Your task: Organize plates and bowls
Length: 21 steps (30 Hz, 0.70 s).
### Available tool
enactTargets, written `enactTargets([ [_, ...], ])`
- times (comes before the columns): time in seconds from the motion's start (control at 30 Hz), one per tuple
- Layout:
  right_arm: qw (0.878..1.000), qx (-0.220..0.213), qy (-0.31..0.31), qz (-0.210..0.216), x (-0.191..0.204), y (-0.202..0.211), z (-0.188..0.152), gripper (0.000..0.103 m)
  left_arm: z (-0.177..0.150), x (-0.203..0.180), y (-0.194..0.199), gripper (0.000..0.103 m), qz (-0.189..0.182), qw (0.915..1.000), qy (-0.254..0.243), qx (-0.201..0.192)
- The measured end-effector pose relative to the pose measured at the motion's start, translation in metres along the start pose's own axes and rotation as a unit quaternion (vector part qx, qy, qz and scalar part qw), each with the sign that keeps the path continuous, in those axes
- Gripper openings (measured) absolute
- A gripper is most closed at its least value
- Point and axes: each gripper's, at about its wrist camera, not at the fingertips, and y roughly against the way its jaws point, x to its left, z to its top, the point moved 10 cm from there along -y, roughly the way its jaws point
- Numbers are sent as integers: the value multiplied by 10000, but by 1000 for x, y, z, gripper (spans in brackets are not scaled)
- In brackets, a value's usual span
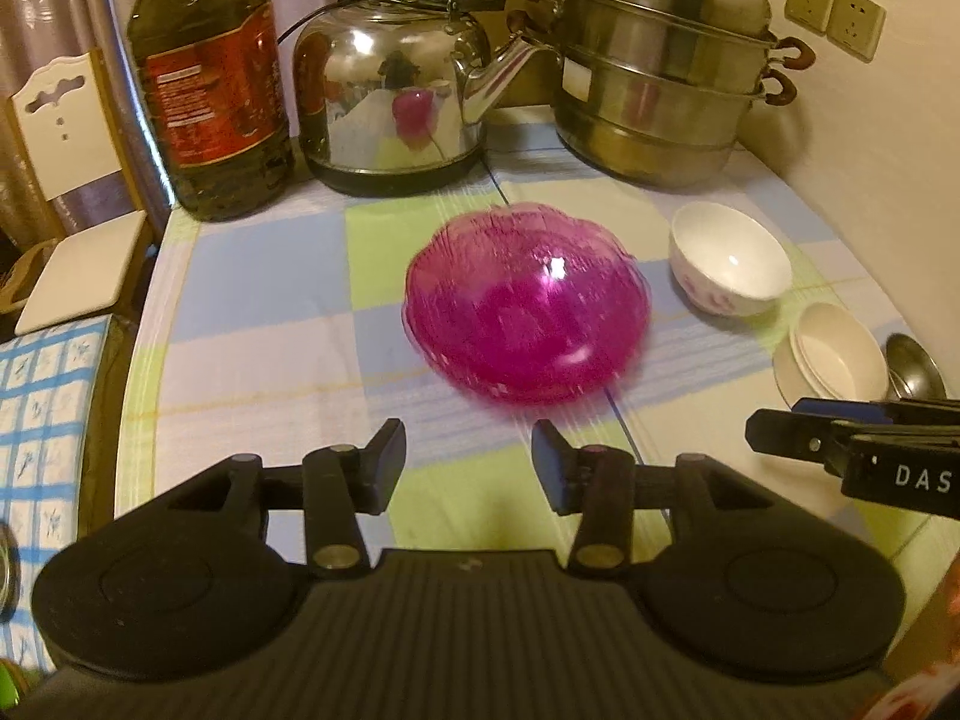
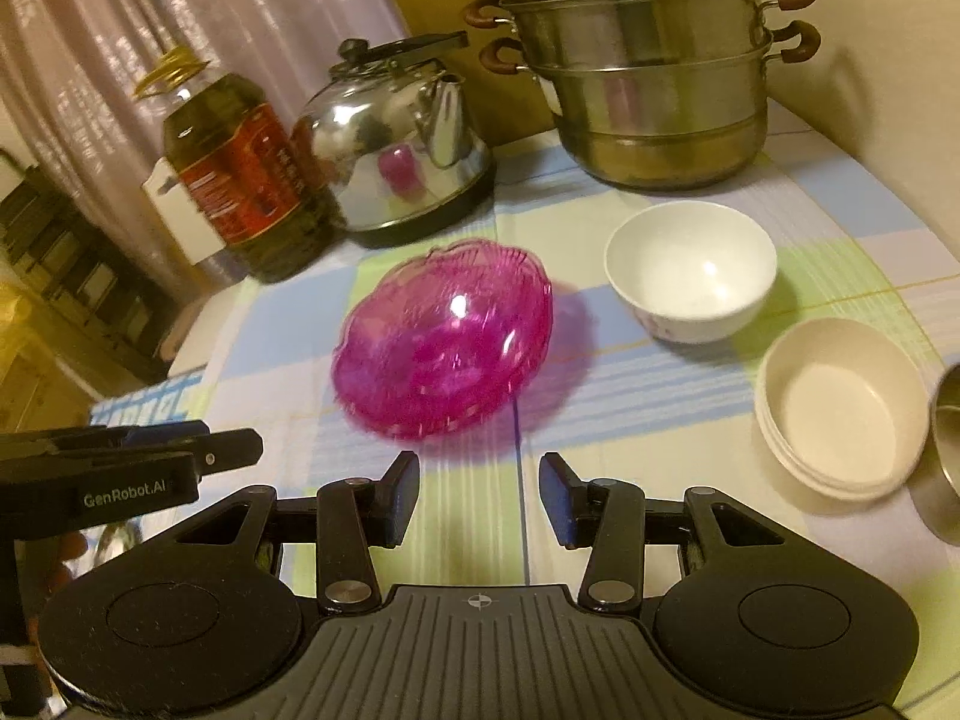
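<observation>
Left tool (image 1: 468, 459) and right tool (image 2: 479, 498) hover side by side, jaws apart, empty.

A home kitchen corner is shown: a checked pastel tablecloth (image 1: 270, 312) is spread under a polished steel kettle (image 1: 390, 96), a tiered steel steamer pot (image 1: 660, 72) and a large amber oil bottle (image 1: 207, 90); curtains (image 2: 90, 30) are hung behind.

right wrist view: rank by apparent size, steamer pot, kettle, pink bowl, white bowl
Largest to smallest as they look:
1. steamer pot
2. pink bowl and kettle: too alike to split; the bowl is nearer the camera and blurred
3. white bowl
</observation>
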Motion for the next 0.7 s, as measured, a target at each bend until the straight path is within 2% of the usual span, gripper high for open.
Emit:
enactTargets([
  [0.33,9997,118,124,198,-41,70,-46,45,-50,-57,48,51,123,9998,150,9],
  [0.7,9989,421,160,125,-95,116,-87,45,-98,-104,77,52,271,9989,366,145],
])
